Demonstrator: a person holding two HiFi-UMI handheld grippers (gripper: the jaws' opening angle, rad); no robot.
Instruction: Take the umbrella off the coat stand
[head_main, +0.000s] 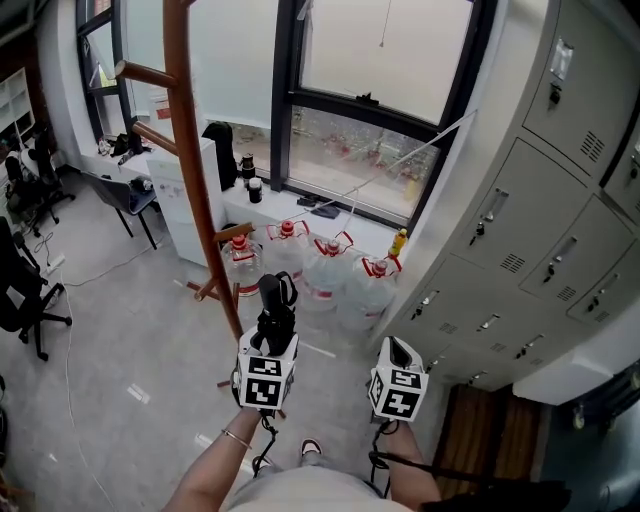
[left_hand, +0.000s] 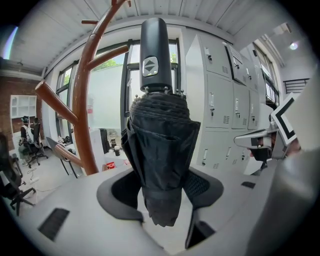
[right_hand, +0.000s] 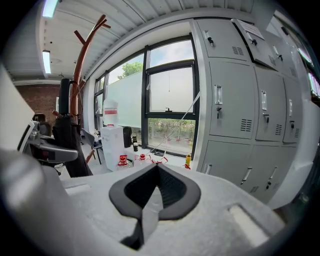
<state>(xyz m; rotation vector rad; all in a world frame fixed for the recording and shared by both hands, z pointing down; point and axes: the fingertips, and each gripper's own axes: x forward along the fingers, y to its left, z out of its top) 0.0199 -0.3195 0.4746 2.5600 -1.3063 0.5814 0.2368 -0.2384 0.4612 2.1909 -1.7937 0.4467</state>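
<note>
- At the far left, the coat stand (head_main: 190, 150) is seen as a brown wooden pole with short branches. Nothing is seen hanging on the branches that are in view.
- Just to the right of the pole, the umbrella (left_hand: 161, 150) is held in the left gripper (left_hand: 165, 196). The jaws are spread wide and pressed on both sides of the folded black canopy. The hard handle (left_hand: 154, 52) is pointed away from the gripper.
- The umbrella is judged to be free of the stand already: it is carried close beside the pole, and no branch is seen through its strap.
- A light load is expected, because the umbrella is a short folding one. The canopy is soft cloth that gives under the pads, while a stiff shaft is judged to lie inside it.
- The present hold, around the middle of the wrapped cloth, is judged a good one. The cloth is less slippery than the smooth plastic handle, and the weight is balanced there. A firm squeeze is still needed, since loose folds can slide over the shaft.
- Further right, the right gripper (right_hand: 156, 186) is held apart from the umbrella. Its jaws are closed together and nothing is between them.
- At the far right, grey lockers (head_main: 540, 200) are seen along the wall.
</note>
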